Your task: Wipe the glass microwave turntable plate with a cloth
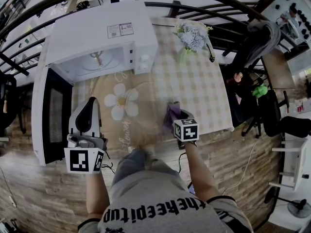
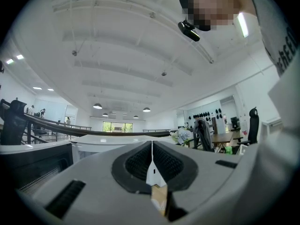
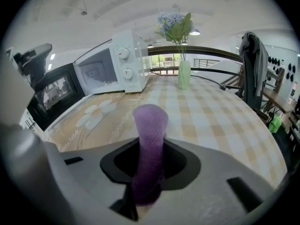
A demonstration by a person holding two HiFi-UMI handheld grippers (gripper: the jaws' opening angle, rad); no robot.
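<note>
Glass turntable plate (image 1: 99,59) seems to lie inside the open cavity of the microwave (image 1: 102,30), though we can only make it out faintly there. The checked table (image 1: 204,91) carries the microwave at its far left corner. The microwave's door (image 1: 51,115) hangs swung out toward us. A floral mat (image 1: 121,103) lies just in front of the microwave, and a vase of flowers (image 1: 190,38) stands to its right. Our left gripper (image 2: 151,149) hangs in front of the door, tilted up, its jaws pressed together on nothing. Our right gripper (image 3: 149,161), in front of the microwave and well apart from it, clamps a purple cloth (image 3: 150,125). We judge that wiping has not begun: the cloth has yet to meet the plate.
</note>
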